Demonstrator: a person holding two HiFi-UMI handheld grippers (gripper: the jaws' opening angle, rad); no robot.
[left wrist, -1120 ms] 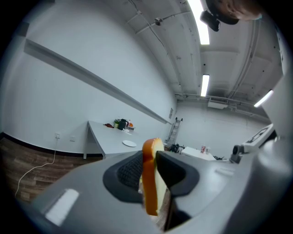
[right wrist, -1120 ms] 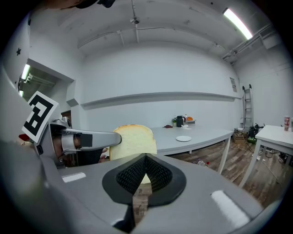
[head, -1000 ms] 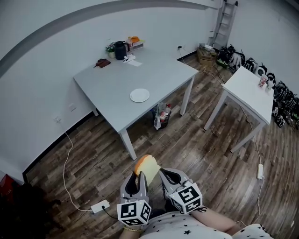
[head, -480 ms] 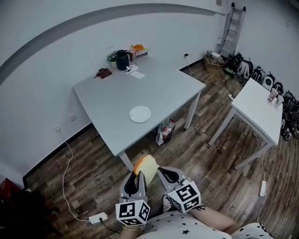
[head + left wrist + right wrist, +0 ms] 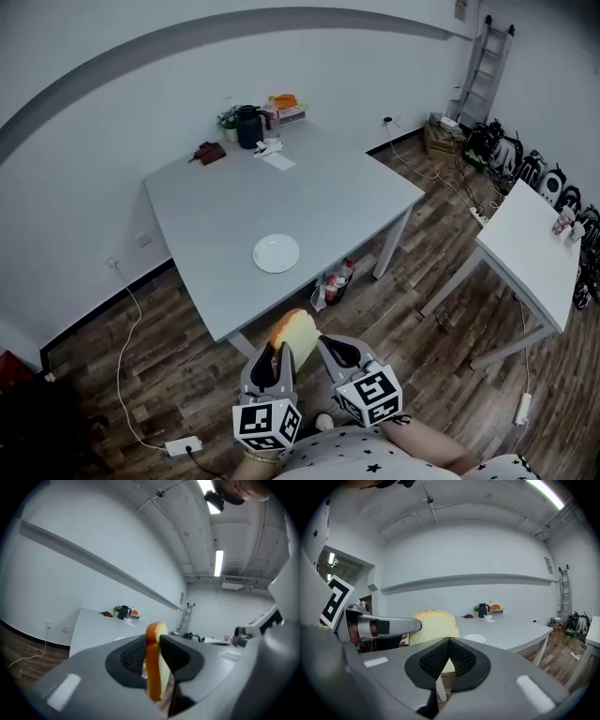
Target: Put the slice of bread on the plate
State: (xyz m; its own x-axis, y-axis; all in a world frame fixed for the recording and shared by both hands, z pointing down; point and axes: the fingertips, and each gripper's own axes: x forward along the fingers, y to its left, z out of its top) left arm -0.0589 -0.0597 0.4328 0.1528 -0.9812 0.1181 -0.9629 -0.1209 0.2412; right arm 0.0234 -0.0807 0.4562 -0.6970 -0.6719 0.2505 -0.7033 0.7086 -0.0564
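Note:
A slice of bread (image 5: 293, 335) with an orange-brown crust stands on edge between the jaws of my left gripper (image 5: 273, 362), which is shut on it. In the left gripper view the bread slice (image 5: 155, 667) fills the gap between the dark pads. My right gripper (image 5: 339, 353) is beside it on the right, shut, with nothing in it. In its own view the right gripper (image 5: 448, 656) has its pads meeting, and the bread slice (image 5: 434, 626) shows behind them. A small white plate (image 5: 277, 253) lies on the grey table (image 5: 348, 199) ahead, near the front edge; the plate (image 5: 474, 638) is bare.
A dark jug (image 5: 248, 126), a small plant and boxes sit at the table's far edge. A bag (image 5: 335, 281) stands under the table. A white table (image 5: 537, 255) is at the right, a ladder (image 5: 488, 58) behind it, a power strip (image 5: 179, 446) on the wooden floor.
Both grippers, with the bread in the left one, have moved toward the grey table. The table and plate now sit nearer and lower in the head view.

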